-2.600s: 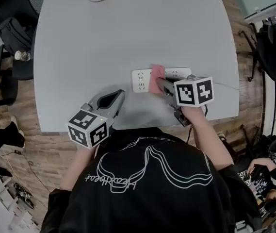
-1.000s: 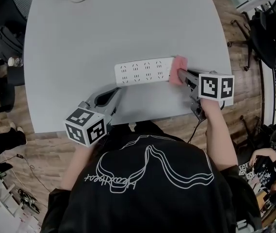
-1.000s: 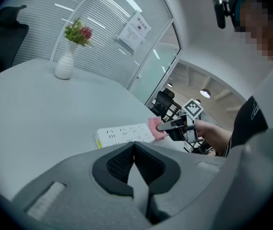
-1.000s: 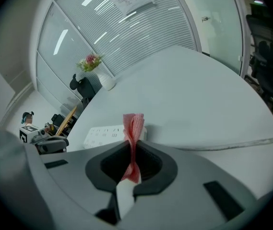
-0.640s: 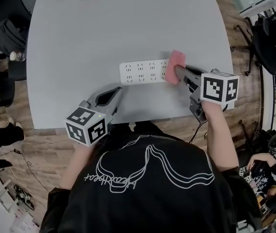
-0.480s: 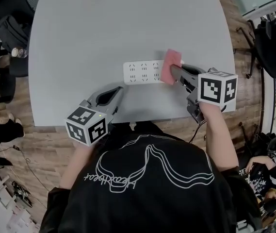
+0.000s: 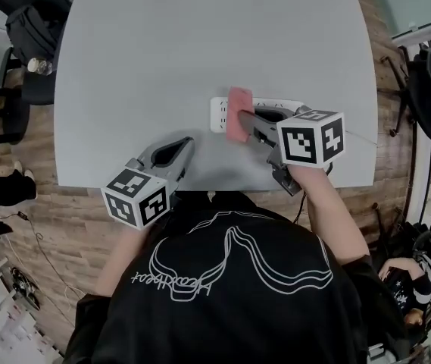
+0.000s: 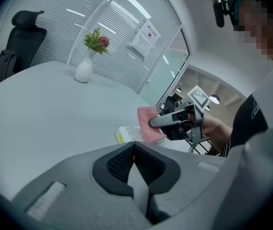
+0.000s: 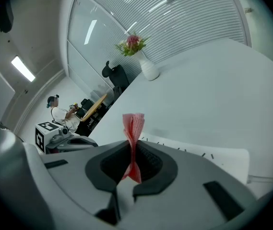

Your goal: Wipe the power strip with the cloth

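The right tongs (image 7: 247, 121) are pinching a pink woven cloth (image 7: 238, 113) between their dark padded jaws, which are closing flat on the fabric. In the right gripper view the cloth (image 9: 133, 126) is standing up out of the right tongs (image 9: 130, 150) in a narrow vertical fold, with a small tail hanging below the pads.

A white oblong plastic power strip (image 7: 217, 113) is lying on the round pale grey surface (image 7: 200, 44), near the edge closest to the person. The cloth is crossing the strip close to its left end in the head view, and in the left gripper view the cloth (image 8: 147, 129) appears to be pressing down on the top of the power strip (image 8: 125, 134). The strip's socket slots are showing just beyond the jaws in the right gripper view (image 9: 198, 156). A thin white cable (image 7: 360, 135) is running off from its right end.

The left tongs (image 7: 187, 144) are hovering over the near edge of the surface, left of the strip and apart from it. Their jaws (image 8: 134, 145) are meeting with nothing between them.

A white ceramic vase (image 8: 84, 71) is standing at the far side of the surface, well apart from the strip.
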### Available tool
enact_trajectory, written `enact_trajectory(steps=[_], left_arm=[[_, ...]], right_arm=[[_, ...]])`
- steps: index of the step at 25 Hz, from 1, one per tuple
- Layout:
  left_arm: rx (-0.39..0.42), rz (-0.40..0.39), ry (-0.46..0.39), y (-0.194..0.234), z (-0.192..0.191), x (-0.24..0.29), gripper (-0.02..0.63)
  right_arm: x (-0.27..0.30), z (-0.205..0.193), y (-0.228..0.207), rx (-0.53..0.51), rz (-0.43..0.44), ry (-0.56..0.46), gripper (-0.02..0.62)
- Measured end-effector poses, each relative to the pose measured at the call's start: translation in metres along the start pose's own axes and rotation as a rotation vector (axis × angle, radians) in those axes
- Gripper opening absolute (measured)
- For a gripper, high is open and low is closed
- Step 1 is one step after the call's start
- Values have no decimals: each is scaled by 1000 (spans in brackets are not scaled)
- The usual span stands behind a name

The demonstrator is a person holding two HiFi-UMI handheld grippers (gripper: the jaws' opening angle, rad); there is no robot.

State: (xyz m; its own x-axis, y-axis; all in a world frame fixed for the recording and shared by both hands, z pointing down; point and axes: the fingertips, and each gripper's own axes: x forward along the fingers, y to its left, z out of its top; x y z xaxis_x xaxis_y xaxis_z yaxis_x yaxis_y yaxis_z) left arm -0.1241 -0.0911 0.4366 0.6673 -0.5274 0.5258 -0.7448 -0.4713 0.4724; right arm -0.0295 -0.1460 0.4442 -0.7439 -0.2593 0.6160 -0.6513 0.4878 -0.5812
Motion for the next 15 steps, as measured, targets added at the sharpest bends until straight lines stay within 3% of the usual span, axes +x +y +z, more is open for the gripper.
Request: enact_trajectory(steps=[15], left_arm=[[-44,35,-27,23,-8,-22,11]], right_arm=[[53,-15,6,-36,-27,102,32]])
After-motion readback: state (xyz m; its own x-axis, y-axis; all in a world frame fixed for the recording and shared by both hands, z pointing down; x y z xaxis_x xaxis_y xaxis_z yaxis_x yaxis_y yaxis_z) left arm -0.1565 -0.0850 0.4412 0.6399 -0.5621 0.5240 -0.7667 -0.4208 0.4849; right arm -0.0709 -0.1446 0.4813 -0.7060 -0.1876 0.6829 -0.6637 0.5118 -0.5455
